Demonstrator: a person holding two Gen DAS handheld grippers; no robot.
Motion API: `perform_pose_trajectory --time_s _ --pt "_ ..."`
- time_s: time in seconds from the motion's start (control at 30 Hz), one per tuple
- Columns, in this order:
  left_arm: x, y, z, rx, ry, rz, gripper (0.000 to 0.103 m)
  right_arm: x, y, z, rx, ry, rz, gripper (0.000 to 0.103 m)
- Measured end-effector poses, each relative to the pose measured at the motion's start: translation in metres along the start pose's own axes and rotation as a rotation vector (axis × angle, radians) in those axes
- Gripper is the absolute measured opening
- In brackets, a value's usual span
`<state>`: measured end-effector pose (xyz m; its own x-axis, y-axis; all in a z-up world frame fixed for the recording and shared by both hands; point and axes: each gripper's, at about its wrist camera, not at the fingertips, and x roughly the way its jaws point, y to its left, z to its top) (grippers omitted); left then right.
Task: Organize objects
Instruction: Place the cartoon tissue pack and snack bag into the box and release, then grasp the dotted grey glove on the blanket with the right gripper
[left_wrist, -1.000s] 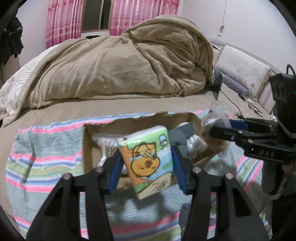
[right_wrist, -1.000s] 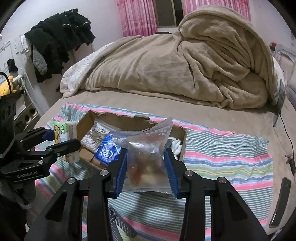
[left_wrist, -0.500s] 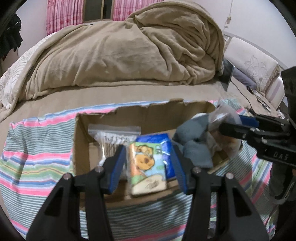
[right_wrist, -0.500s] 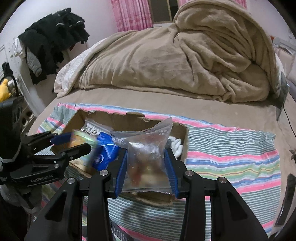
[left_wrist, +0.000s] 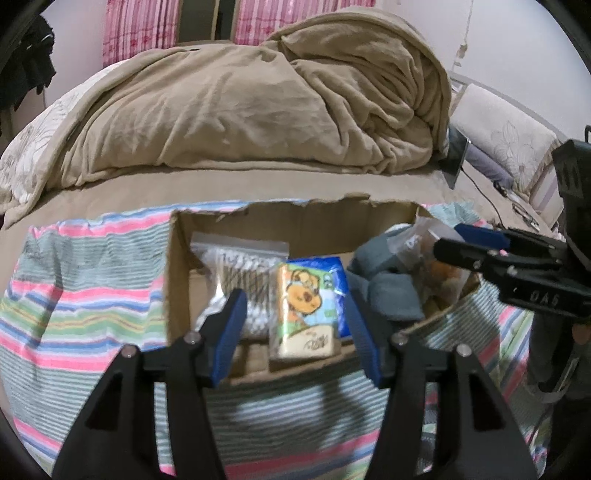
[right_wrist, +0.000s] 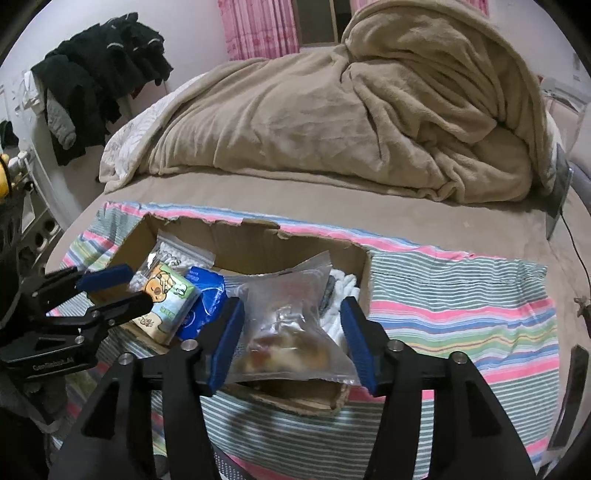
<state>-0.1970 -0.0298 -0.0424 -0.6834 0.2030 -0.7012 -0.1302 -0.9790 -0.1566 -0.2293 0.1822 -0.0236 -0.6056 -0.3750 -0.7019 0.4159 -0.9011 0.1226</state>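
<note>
The left gripper's (left_wrist: 295, 332) blue-padded fingers (left_wrist: 229, 328) stand spread, touching nothing; the cartoon-printed tissue pack (left_wrist: 306, 310) stands between them, free of both pads, inside the shallow torn-edged cardboard box (left_wrist: 177, 280). The right gripper's (right_wrist: 291, 339) fingers (right_wrist: 356, 339) are likewise parted around the clear plastic bag of brownish food (right_wrist: 288, 328), which rests at the box's near right corner; contact with the pads cannot be told. In the box too lie a clear zip bag of cotton swabs (left_wrist: 236, 273), a blue packet (right_wrist: 205, 295), a grey cloth (left_wrist: 384, 284) and white fabric (right_wrist: 343, 291). The box sits on a striped pink, green and blue cloth (right_wrist: 461, 306) over a tan bed (right_wrist: 332, 199); behind it are a heaped beige blanket (right_wrist: 351, 110), pink curtains (right_wrist: 258, 29) and dark clothes (right_wrist: 96, 85) hanging by the wall.
</note>
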Motion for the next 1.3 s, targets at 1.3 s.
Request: perform_pose_trajectory --time_s 1.3 --pt "-0.046 0.031 -0.038 0.053 -0.011 -0.050 0.057 -0.052 -0.053 -0.064 0.085 -0.046 -0.021 0.064"
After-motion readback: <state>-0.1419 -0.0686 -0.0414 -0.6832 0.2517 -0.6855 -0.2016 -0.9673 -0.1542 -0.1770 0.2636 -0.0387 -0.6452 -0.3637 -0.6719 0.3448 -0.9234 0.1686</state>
